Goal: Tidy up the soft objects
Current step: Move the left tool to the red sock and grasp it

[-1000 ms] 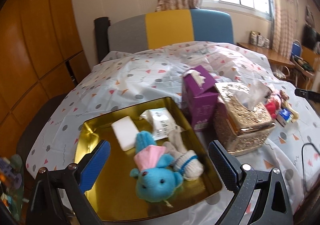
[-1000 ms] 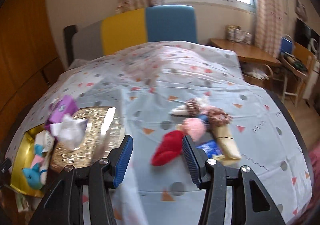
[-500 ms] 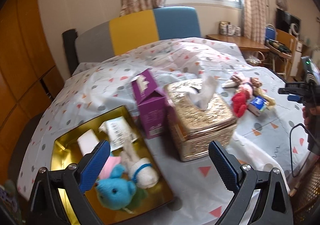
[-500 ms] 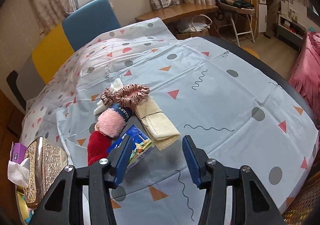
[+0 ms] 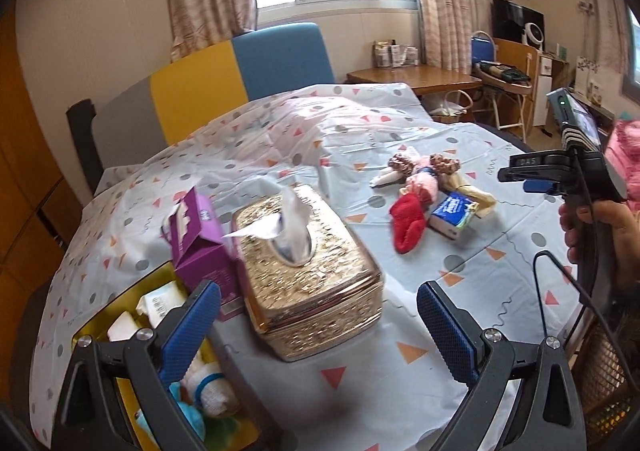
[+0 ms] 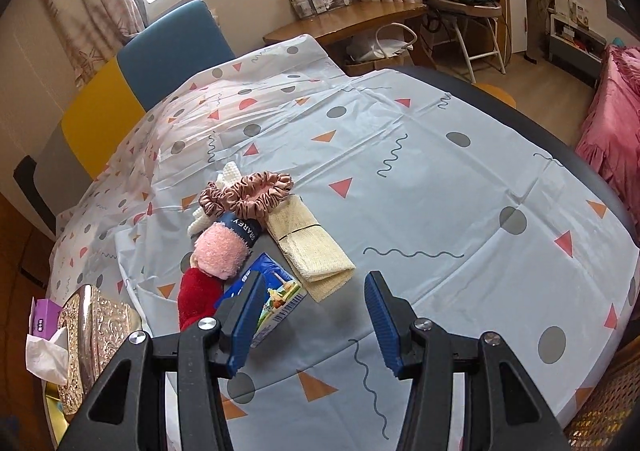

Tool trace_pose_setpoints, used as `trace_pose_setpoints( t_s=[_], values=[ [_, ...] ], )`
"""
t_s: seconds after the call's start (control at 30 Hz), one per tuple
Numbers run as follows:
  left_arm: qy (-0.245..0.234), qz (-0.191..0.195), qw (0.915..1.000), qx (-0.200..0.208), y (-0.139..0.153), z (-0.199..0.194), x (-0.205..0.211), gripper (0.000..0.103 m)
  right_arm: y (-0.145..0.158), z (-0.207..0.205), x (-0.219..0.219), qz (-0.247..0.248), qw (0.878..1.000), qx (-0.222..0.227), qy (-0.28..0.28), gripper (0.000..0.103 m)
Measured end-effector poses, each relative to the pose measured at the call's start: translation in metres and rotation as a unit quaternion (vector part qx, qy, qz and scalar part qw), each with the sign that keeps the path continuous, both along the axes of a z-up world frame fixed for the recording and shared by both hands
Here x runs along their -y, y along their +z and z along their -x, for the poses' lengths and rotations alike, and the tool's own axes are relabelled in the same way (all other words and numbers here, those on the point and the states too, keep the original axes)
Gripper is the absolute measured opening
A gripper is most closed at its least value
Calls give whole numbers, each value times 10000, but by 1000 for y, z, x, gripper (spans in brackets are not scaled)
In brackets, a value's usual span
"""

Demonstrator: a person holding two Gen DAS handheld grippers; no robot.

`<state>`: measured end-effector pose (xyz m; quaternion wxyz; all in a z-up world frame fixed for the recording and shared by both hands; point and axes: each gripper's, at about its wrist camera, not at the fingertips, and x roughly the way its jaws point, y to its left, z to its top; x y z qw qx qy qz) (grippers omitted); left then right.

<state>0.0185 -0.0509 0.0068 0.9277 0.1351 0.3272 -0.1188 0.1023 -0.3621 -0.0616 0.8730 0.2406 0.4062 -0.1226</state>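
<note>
A pile of soft things lies on the patterned tablecloth: a red sock (image 6: 196, 297) (image 5: 407, 219), a pink fluffy sock (image 6: 220, 251), a pink-brown scrunchie (image 6: 248, 195), a folded cream cloth (image 6: 312, 251) and a blue tissue pack (image 6: 266, 301) (image 5: 452, 211). My right gripper (image 6: 316, 315) is open and empty, just in front of the pile, its left finger over the tissue pack. My left gripper (image 5: 318, 327) is open and empty above the gold tissue box (image 5: 308, 275). The gold tray (image 5: 116, 307) at lower left holds a blue plush toy (image 5: 188, 417), a white sock and white packets.
A purple tissue carton (image 5: 200, 239) stands left of the gold box. A grey, yellow and blue headboard (image 5: 224, 79) is behind the table. A wooden desk (image 6: 352, 19), a folding chair (image 6: 464, 7) and pink bedding (image 6: 612, 139) lie to the right.
My left gripper has swung right, from over the gold tray to over the gold tissue box. My right gripper has pulled back and turned right; the pile now sits at its left finger.
</note>
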Motion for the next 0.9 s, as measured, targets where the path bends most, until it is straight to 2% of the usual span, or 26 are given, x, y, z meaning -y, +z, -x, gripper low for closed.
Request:
trace_pose_setpoints(
  t_s=[0.3,0.43,0.57,0.73,0.9],
  values=[
    [-607,111,9979,-174,2,-23,49,97,-3,4,13,-161,9995,-79,-269,52],
    [-812,214,9958,-363,0,-45,72,93,-3,3,15,-239,9993,-105,-268,52],
    [-879,263,9932,-719,-14,-74,97,84,-2,4,17,-308,9991,-83,-286,52],
    [-707,116,9906,-1162,-44,-116,128,75,-3,6,23,-506,9980,-74,-383,52],
    [-292,212,9858,-1643,-81,-159,139,73,-4,6,24,-682,9970,-53,-356,52]
  ],
)
